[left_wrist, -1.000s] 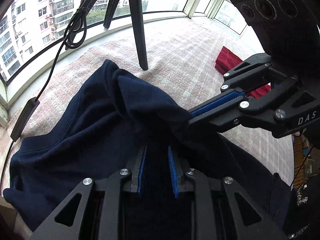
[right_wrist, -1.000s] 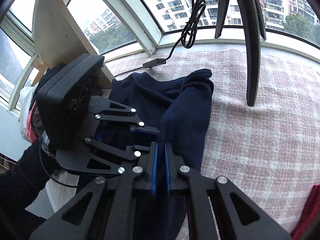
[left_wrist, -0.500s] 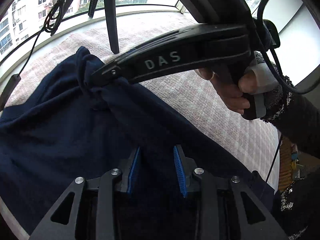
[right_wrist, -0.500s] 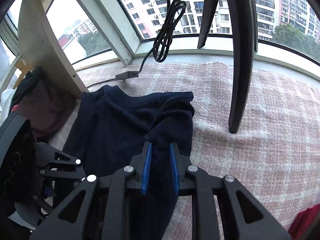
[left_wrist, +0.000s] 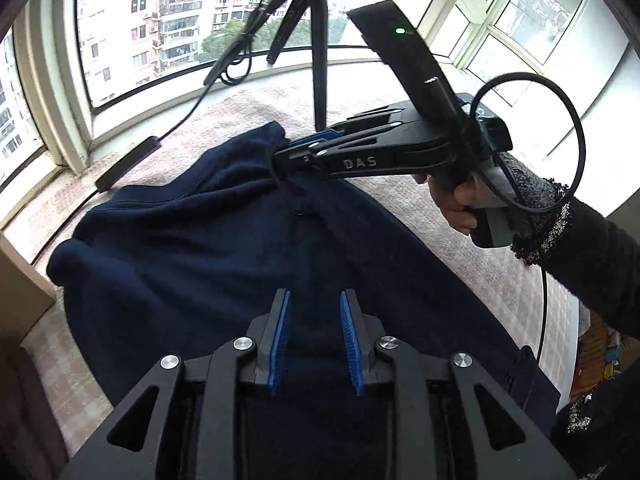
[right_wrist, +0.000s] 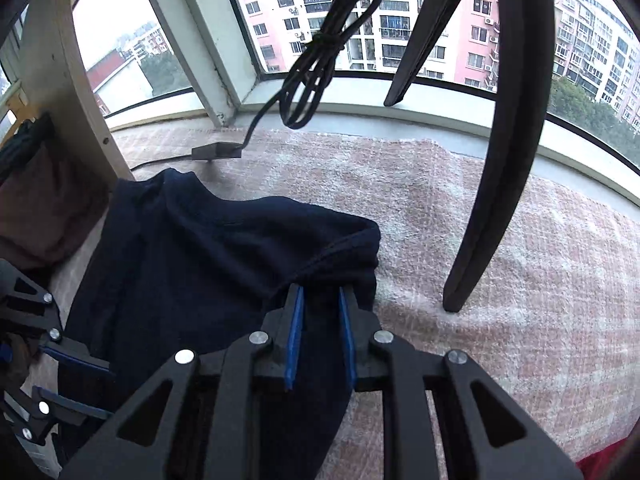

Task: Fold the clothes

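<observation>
A navy garment [left_wrist: 200, 248] lies spread on a pink checked blanket [left_wrist: 460, 240]. My left gripper [left_wrist: 314, 298] hovers low over its near part. Its jaws are opening, with cloth lying between the blue pads but not pinched. My right gripper [left_wrist: 280, 158], held by a hand [left_wrist: 456, 204], grips a gathered fold at the garment's far edge. In the right wrist view the right gripper [right_wrist: 320, 292] is closing on bunched cloth of the navy garment [right_wrist: 200, 248]. The left gripper [right_wrist: 108, 390] shows at the lower left.
Black tripod legs [right_wrist: 496, 160] stand on the blanket right of the garment. A coiled cable [right_wrist: 320, 52] hangs by the window and a power adapter [right_wrist: 218, 151] lies beyond the garment. A wooden panel [right_wrist: 76, 80] stands at the left. Red cloth [right_wrist: 600, 464] peeks in at the bottom right.
My left gripper has drawn back toward the garment's near side and its jaws have widened. The right gripper has swung to the garment's far edge, still with the fold between its pads.
</observation>
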`<state>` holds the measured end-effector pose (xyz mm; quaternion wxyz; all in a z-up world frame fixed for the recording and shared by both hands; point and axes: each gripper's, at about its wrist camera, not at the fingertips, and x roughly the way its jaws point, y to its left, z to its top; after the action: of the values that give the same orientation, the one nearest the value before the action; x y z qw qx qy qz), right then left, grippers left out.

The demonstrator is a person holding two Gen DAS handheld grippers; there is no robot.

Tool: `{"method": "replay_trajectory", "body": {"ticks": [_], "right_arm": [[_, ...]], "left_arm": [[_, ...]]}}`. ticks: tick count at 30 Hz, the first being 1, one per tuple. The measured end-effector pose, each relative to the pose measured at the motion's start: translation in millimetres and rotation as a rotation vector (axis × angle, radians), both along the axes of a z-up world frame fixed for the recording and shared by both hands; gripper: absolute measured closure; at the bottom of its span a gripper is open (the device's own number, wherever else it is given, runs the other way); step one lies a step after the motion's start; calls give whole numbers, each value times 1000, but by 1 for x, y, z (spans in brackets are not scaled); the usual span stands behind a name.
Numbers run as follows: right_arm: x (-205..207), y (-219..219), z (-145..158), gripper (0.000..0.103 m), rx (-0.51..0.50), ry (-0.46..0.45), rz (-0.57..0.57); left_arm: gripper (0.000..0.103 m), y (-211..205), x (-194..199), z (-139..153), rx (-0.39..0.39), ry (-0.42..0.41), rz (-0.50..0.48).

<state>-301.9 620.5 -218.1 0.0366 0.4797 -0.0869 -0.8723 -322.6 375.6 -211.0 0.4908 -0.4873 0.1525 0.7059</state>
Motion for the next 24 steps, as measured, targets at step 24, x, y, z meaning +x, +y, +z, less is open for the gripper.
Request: {"method": "replay_trajectory", "body": {"ticks": [24], "right_arm": [[-15,10,-7,70,71,29,9]], "left_arm": [[56,-64,-101,-33,-125,17,348]]}}
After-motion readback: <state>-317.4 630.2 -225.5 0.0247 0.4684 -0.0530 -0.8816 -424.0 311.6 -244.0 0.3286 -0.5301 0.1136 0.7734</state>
